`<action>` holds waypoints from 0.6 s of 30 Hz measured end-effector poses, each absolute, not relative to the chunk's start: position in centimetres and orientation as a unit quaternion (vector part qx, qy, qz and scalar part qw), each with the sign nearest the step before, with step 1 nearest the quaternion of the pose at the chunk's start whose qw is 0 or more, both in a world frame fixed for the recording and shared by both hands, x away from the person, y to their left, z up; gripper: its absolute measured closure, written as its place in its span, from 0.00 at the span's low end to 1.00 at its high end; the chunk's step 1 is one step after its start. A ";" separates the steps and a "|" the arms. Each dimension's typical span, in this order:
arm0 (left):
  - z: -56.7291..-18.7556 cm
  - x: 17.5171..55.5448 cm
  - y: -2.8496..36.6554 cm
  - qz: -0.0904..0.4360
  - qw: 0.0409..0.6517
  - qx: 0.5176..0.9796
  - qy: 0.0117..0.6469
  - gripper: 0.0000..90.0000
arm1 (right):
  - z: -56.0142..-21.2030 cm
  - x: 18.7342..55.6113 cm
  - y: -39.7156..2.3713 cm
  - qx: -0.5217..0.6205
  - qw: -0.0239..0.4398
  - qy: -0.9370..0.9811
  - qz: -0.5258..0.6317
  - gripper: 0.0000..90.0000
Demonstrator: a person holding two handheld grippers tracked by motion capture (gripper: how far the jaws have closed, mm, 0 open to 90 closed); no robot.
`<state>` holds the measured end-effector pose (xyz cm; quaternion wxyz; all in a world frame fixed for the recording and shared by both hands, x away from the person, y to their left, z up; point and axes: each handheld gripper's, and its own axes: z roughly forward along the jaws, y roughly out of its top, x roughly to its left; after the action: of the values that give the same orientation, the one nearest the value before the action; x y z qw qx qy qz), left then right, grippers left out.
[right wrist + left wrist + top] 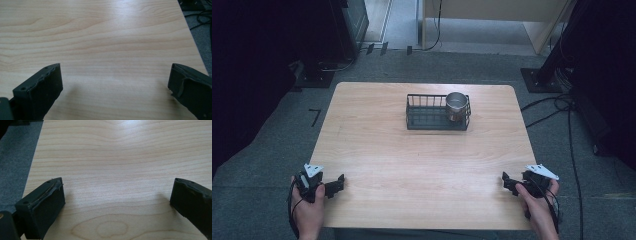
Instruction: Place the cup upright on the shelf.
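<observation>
A black wire basket (pixel 427 117) stands on the far middle of the wooden table (pixel 412 160). A shiny metal cup (pixel 456 105) stands upright in the basket's right end. My left gripper (pixel 338 183) rests at the table's near left corner, held by a hand, its jaws wide apart over bare wood (pixel 117 192). My right gripper (pixel 508 182) sits at the near right corner, also open, with nothing between its jaws (pixel 115 75). Both grippers are far from the basket.
Grey carpet surrounds the table. Cables (pixel 552 107) run over the floor on the right. Dark stands and equipment (pixel 337 40) are at the back left, and a pale wooden furniture base (pixel 492 20) at the back.
</observation>
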<state>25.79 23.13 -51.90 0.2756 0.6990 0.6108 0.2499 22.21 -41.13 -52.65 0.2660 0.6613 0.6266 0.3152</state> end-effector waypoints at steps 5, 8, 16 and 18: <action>-51.9 25.8 23.1 0.250 0.276 0.699 0.611 0.00 | -52.8 21.2 -41.4 0.664 0.262 0.631 0.304 0.00; -51.9 25.8 23.1 0.250 0.275 0.699 0.611 0.00 | -52.8 20.8 -41.4 0.662 0.267 0.639 0.287 0.00; -51.9 25.8 23.1 0.250 0.276 0.697 0.613 0.00 | -52.9 20.6 -41.3 0.659 0.267 0.643 0.282 0.00; -51.9 25.9 23.1 0.251 0.276 0.697 0.613 0.00 | -52.9 20.6 -41.3 0.662 0.268 0.641 0.281 0.00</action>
<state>25.85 23.08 -51.90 0.2756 0.6966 0.6132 0.2505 20.57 -41.27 -52.87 0.2680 0.6625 0.6406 0.2809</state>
